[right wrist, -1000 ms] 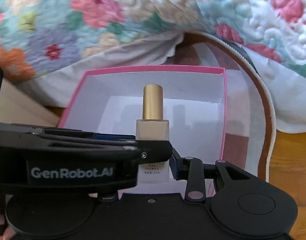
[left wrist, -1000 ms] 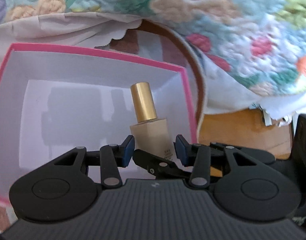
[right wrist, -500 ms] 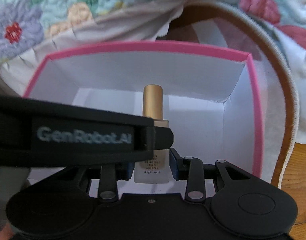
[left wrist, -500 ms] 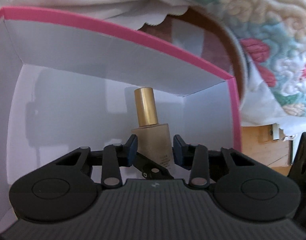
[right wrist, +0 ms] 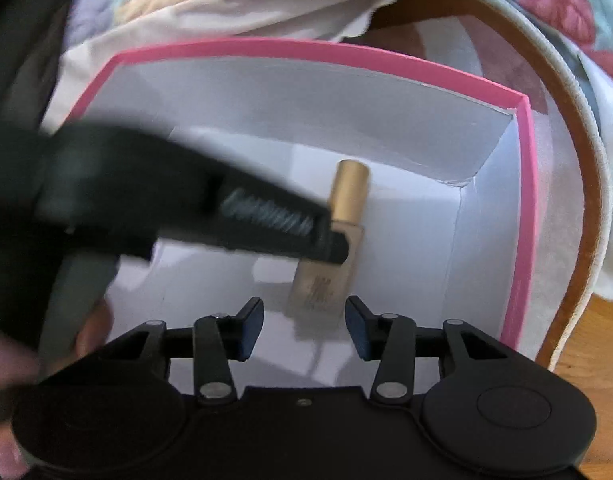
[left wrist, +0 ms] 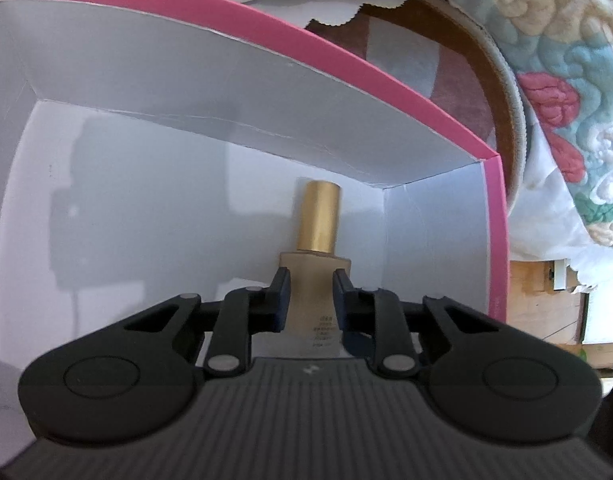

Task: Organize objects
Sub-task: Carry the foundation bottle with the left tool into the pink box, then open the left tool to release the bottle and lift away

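Observation:
A beige glass bottle [left wrist: 312, 300] with a gold cap [left wrist: 317, 216] stands inside a white box with a pink rim [left wrist: 386, 76], near its far right corner. My left gripper [left wrist: 308, 280] is shut on the bottle's shoulders, both blue pads pressing its sides. In the right wrist view the bottle [right wrist: 326, 280] looks tilted, and a blurred black left finger [right wrist: 266, 220] crosses it from the left. My right gripper [right wrist: 304, 312] is opening. Its pads stand apart on either side of the bottle's base without touching it.
A floral quilt [left wrist: 566, 80] and pale cloth [right wrist: 266, 4] lie behind the box. A round brown-rimmed object [left wrist: 502, 80] curves around the box's right side. Wooden floor [right wrist: 586, 360] shows at the right. A person's hand [right wrist: 94, 332] is at the left.
Both grippers sank deeper into the box. The left gripper closed onto the bottle. The right gripper, which had held it, let go and its pads now stand clear.

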